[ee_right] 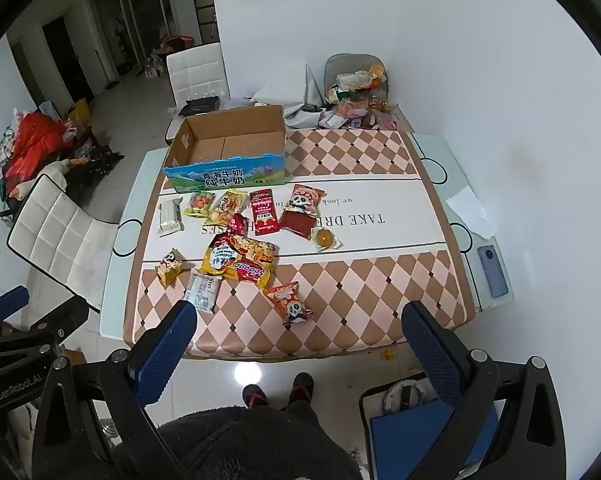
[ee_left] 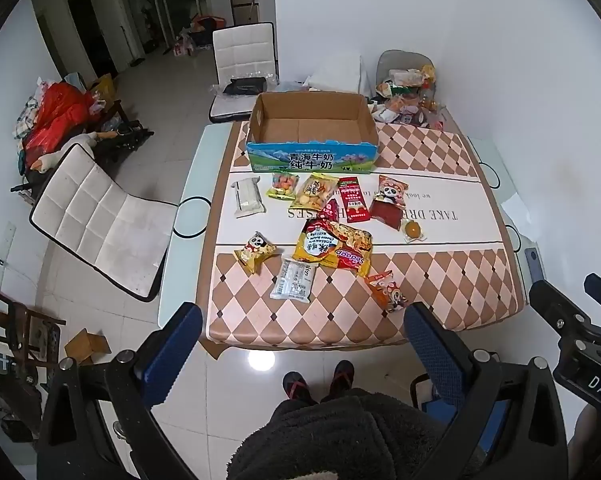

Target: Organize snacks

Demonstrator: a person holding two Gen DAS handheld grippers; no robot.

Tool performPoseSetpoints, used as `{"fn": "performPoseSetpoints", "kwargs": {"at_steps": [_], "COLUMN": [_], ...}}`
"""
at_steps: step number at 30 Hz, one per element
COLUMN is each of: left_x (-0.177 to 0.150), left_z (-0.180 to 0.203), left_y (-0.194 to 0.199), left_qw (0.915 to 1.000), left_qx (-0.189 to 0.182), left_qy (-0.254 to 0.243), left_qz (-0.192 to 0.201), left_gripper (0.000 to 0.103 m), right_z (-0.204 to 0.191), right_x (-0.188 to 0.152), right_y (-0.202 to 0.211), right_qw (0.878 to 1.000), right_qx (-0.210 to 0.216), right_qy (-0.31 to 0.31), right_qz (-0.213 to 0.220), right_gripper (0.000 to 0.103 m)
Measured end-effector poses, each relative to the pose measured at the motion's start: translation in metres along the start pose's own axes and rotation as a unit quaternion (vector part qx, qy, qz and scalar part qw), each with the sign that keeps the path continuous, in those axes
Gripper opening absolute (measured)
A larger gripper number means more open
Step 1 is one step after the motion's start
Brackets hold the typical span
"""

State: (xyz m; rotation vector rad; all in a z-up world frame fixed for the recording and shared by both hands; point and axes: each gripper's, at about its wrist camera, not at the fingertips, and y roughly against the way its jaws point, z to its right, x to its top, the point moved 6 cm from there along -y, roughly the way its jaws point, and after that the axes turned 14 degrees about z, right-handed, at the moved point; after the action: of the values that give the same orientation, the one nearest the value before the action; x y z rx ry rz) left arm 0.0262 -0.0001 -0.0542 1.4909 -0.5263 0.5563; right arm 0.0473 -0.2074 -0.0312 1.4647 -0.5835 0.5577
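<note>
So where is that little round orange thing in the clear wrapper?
The small round orange snack in clear wrap lies on the table's white strip, right of the snack pile, just below the red panda packet.

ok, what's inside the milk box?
Nothing visible: the cardboard box shows a bare brown floor. The strip just behind its near printed wall is hidden in both views.

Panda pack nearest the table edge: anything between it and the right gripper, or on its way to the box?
Nothing lies between the right gripper and the panda pack. Toward the box, the noodle pack and a row of snacks lie flat, easily cleared by lifting.
</note>
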Motion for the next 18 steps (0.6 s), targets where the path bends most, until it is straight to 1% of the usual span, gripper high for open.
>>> {"fn": "performPoseSetpoints", "kwargs": {"at_steps": [4, 7, 13, 18], "left_x": [0.0014, 0.0088, 0.0053, 0.0063], "left_z": [-0.0002, -0.0027, 0.0025, -0.0008], "left_y": [-0.0012, 0.0037, 0.0030, 0.0019], "left_qw": [1.0000, 1.0000, 1.0000, 0.9999], "left_qx": [-0.002, -0.003, 0.001, 0.000], "left_qy": [0.003, 0.003, 0.004, 0.004], "left_qz": [0.000, 0.002, 0.007, 0.010], "left_gripper": [0.103, 0.103, 0.103, 0.103], "right_z": [-0.0030, -0.0038, -0.0036, -0.0067], "right_x": [0.0008, 0.0015, -0.0029, 0.0051], "right_y": [0.0009, 0.0016, 0.0032, 0.0031], "right_qw": [1.000, 1.000, 1.000, 1.000], "right_qx": [-0.006, -0.004, -0.004, -0.005], "right_qy": [0.004, 0.003, 0.002, 0.002], "right_qz": [0.004, 0.004, 0.007, 0.006], "right_gripper": [0.103, 0.103, 0.103, 0.103]}}
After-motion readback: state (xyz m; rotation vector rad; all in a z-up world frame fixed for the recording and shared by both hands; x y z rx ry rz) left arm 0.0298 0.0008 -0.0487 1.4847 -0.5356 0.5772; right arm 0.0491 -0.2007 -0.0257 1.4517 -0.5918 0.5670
